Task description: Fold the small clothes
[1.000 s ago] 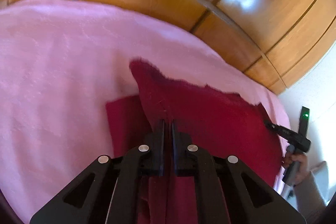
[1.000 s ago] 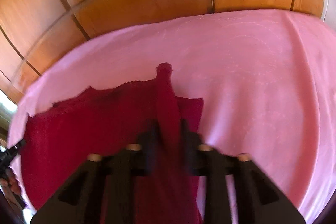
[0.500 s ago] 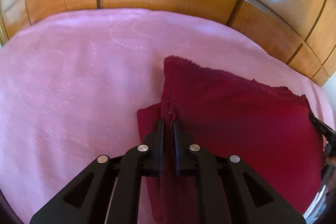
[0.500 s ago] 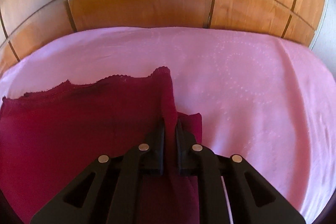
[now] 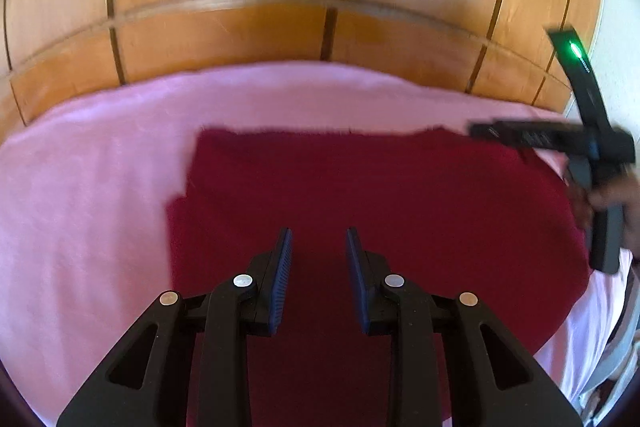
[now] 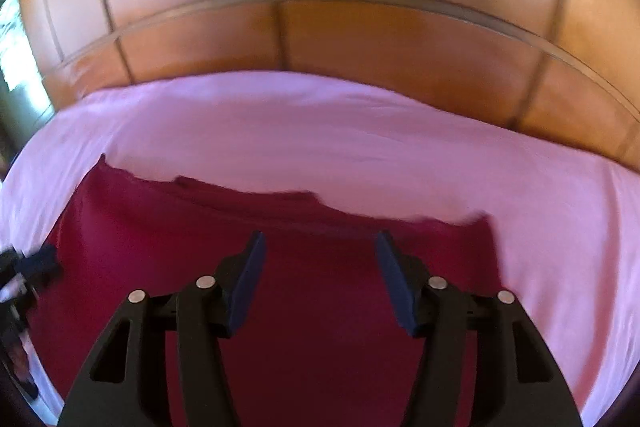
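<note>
A dark red garment [image 5: 380, 195] lies folded flat on a pink bedcover [image 5: 88, 195]. It also fills the lower left of the right wrist view, the red garment [image 6: 168, 251] with its far edge slightly rumpled. My left gripper [image 5: 319, 237] hangs over the cloth, its jaws opening, with nothing between the pads. My right gripper [image 6: 318, 241] is above the garment near its right edge, jaws opening wider, nothing held. The right gripper [image 5: 480, 131] shows at the right of the left wrist view, held by a hand [image 5: 616, 199].
A glossy wooden headboard [image 5: 320, 39] rises behind the bedcover [image 6: 360, 147]. A bright window [image 6: 16, 59] sits at the far left of the right wrist view. The left gripper's body [image 6: 32, 267] shows blurred at that view's left edge.
Both grippers let go of the garment's raised edge and opened. The cloth dropped flat onto itself. Both hands drew back and rolled level.
</note>
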A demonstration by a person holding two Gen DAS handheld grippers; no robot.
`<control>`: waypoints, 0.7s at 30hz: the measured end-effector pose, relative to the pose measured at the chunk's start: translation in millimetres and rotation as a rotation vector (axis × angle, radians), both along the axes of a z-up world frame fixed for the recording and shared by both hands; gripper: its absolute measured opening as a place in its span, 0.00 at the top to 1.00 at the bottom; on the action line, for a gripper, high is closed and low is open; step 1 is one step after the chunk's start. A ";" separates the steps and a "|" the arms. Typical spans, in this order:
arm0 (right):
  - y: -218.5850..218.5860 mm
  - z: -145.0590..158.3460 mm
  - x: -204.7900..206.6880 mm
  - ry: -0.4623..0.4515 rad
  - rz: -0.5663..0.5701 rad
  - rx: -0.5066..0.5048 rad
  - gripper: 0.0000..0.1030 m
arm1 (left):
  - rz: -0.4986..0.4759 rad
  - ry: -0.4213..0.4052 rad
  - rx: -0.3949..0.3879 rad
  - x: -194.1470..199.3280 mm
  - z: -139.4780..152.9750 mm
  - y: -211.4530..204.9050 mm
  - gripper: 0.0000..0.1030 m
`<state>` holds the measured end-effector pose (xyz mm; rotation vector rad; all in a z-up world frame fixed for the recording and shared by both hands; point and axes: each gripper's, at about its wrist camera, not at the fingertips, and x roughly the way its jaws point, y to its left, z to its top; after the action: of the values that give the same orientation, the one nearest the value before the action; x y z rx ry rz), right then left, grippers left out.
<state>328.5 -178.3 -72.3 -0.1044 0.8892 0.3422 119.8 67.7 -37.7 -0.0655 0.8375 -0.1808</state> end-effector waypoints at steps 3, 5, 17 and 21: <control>38.0 -26.2 16.0 0.113 0.125 -0.049 0.49 | 0.013 0.036 -0.037 1.4 -17.6 3.5 0.71; 53.1 -41.6 21.7 0.077 0.155 -0.153 0.51 | 0.031 0.043 -0.076 3.0 -24.5 7.4 0.71; 38.3 -44.4 51.0 0.028 -0.020 -0.112 1.00 | 0.138 0.037 0.014 14.1 -29.3 3.0 0.68; 26.0 -21.0 35.8 -0.027 -0.060 -0.089 0.55 | 0.160 0.055 0.005 14.5 -23.4 2.8 0.68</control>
<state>364.3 -152.3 -93.3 -0.1641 0.8790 0.2441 134.3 70.5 -61.1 -0.1330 0.8833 -0.0262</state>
